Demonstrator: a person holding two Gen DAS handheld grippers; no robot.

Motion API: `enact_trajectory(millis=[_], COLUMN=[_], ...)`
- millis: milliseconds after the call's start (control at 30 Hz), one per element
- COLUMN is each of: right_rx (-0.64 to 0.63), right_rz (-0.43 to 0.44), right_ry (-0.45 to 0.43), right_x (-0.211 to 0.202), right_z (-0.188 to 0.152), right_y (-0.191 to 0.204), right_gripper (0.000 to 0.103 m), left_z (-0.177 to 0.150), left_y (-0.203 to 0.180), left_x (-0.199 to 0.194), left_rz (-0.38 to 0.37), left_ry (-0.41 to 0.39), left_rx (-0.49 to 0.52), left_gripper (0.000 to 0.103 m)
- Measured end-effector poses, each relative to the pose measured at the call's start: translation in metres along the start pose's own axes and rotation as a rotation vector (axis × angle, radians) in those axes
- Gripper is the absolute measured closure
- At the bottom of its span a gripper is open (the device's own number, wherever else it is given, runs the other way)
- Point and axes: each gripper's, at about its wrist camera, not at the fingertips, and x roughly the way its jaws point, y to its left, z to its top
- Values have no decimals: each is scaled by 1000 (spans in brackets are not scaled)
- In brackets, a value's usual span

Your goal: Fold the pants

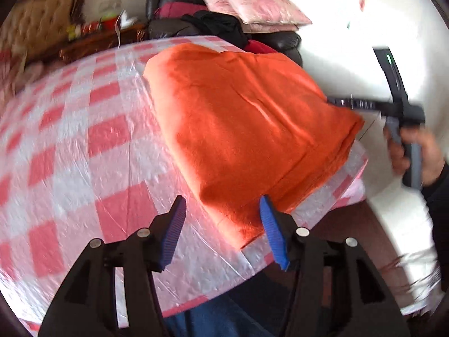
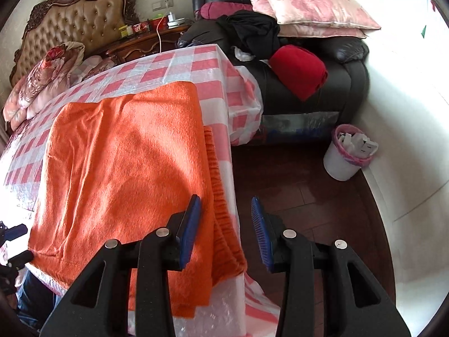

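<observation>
Lying folded on the table [image 2: 224,64], orange pants [image 2: 126,154] sit just beyond the open right hand-held gripper [image 2: 226,231].

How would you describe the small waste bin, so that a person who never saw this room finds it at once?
Start from the black leather sofa behind the checked table. On the dark wooden floor to the sofa's right, against the white wall, stands the waste bin. It is the only white bucket, lined with a pink bag.

no legible text, labels, brands or numbers on anything
</observation>
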Motion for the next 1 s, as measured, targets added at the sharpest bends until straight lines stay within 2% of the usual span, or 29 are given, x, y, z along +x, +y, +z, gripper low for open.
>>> enact_trajectory(millis=[67,133,167,200,233,433,533,567,633,667,700,733,800,833,900,1000], right_rx=[21,49,66,74,87,65,43,42,15,-9,-25,-52,-85,-97,-82,-33], right_rz=[4,20,36,46,57,26,25,-2,-104,-116,-111,-100,-116,-128,-90,-67], right_ry=[4,17,21,22,21,13,18,12,-52,-95,-120,-151,-172,-169,-116,-36], right_x=[-3,-2,-1,-1,0,-3,-6,-10,-29,-39,-45,-52,-49,-40,-14,28], right_z=[-4,-6,-6,-7,-7,-9,-10,-8,-3,2,7,15,28,40,60,82], right_y=[-1,-2,-4,-5,-5,6,8,8,16,23,30,43,64,76,88,88], right_gripper=[65,65,65,66,67,69,69,68,68,66,58,41,19,18,18,18], left_z=[3,8,10,12,14,17,25,31,50,61,73,88,109,119,135,146], left_y=[23,31,30,28,28,34,27,20,2,-6,-13,-20,-28,-28,-21,-10], left_x=[6,17,17,19,20,21,5,-1,-5,-3,3,18,48,63,93,108], left_rz=[-103,-140,-130,-132,-123,-69,-19,-10,39,54,54,39,46,73,96,125], left_ry=[10,48,45,55,48,41,-25,-60,-129,-149,-150,-118,-81,-76,-30,-4], left_rx=[-154,-220,-200,-178,-162,-123,-85,-51,53,88,116,150,198,205,190,155], left_gripper=[48,52,57,70,73,74,76,76,69,67,64,61,61,61,61,61])
